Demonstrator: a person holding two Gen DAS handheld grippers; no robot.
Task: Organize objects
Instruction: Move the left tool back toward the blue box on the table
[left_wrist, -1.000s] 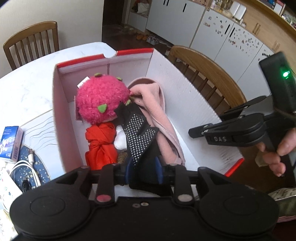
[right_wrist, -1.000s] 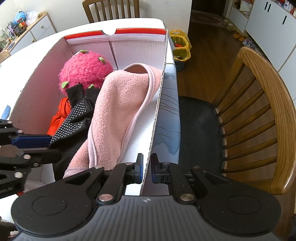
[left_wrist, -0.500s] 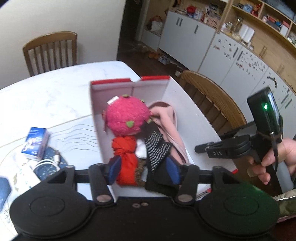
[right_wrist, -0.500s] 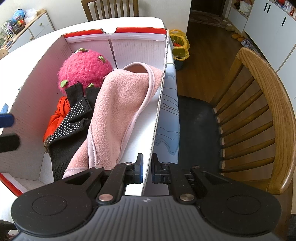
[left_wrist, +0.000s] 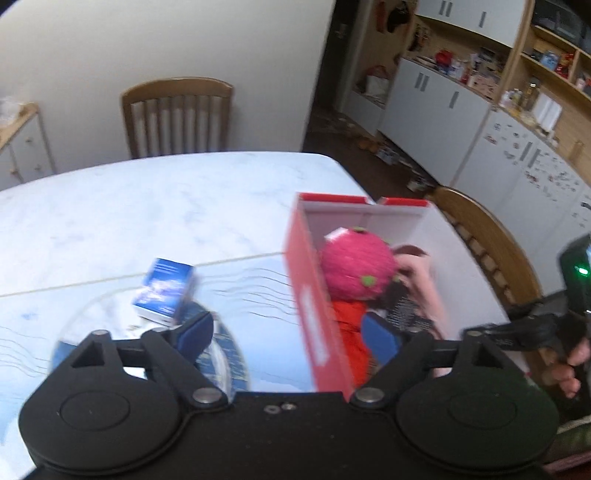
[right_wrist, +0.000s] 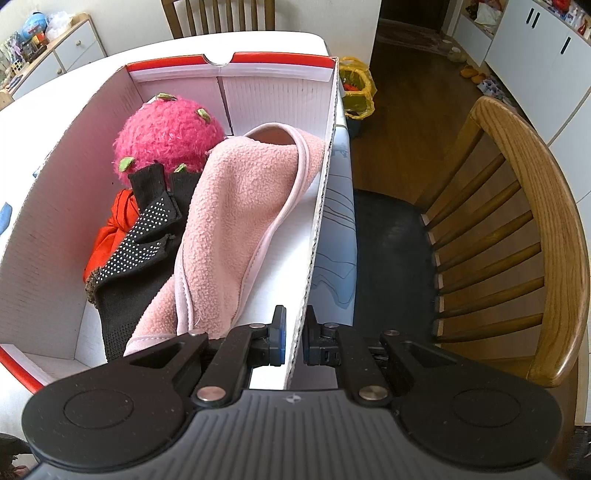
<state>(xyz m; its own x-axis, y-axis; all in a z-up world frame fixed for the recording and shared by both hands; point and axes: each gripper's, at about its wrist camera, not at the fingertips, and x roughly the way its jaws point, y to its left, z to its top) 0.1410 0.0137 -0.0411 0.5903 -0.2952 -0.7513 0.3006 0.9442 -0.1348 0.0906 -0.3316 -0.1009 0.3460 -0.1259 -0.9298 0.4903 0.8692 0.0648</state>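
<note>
A red and white cardboard box stands at the table's right edge. Inside lie a pink plush toy, an orange cloth, a black dotted glove and a pink fleece cloth. My right gripper is shut on the box's right wall near its front corner. My left gripper is open and empty, raised above the table, straddling the box's left wall. The box also shows in the left wrist view with the plush toy in it.
A small blue box lies on a patterned mat left of the cardboard box. A wooden chair stands close on the right, another chair at the far side of the table.
My left gripper let go of the black glove, opened wide, and pulled back up and to the left, out of the box. My right gripper has stayed clamped on the wall.
</note>
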